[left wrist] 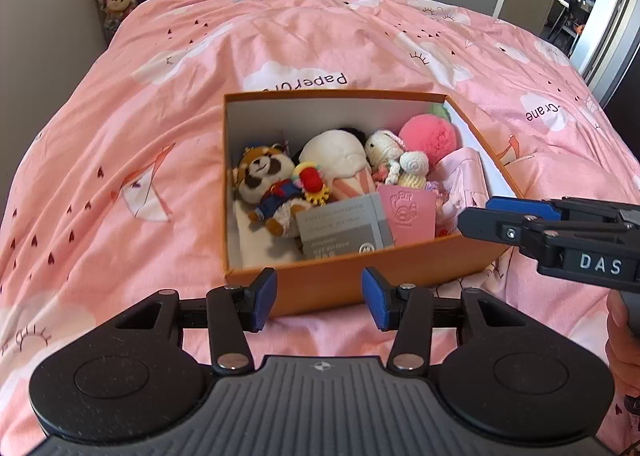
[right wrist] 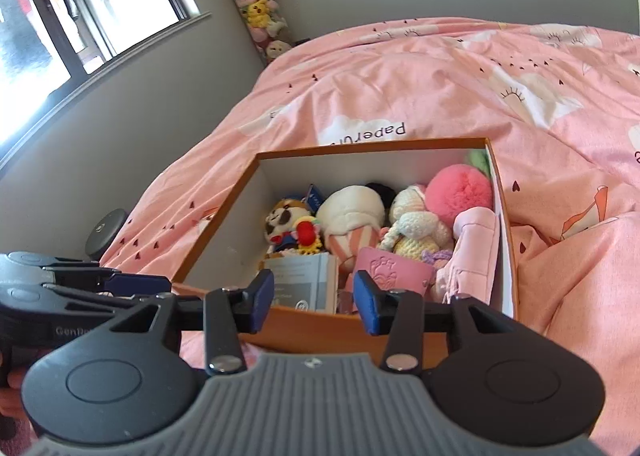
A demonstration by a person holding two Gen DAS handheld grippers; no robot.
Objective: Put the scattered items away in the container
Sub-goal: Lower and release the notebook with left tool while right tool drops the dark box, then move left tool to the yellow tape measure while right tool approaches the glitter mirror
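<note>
Through the left wrist view, the left gripper (left wrist: 319,298) is hovering with its jaws parted and nothing between the blue pads, and just ahead of its fingertips the orange box (left wrist: 332,284) is sitting on the pink bedspread (left wrist: 120,136), already looking well stocked. Inside, beyond the near wall, a raccoon plush (left wrist: 264,184) is lying to the left, a grey notebook (left wrist: 344,228) and a pink card sleeve (left wrist: 408,212) are leaning up front, and a pink pompom (left wrist: 428,136) is tucked in the far right corner. The right gripper (left wrist: 516,216) is coming in from the right, over the box's near right corner. Switching to the right wrist view, the right gripper (right wrist: 314,302) is likewise standing released and empty-handed, its pads framing the near rim of the orange box (right wrist: 312,324), with the left gripper (right wrist: 132,284) poking in from the left edge. No loose item is showing on the bedspread in either view, so the tidying is looking close to done. As for handling, the plush and crochet toys should be light, soft and forgiving, best pinched across a body or limb. The notebook looks stiff and wants a grip across its thin edge. The box itself is probably rigid cardboard, light for its bulk, and best taken by a side wall at the rim, one gripper on each side.
</note>
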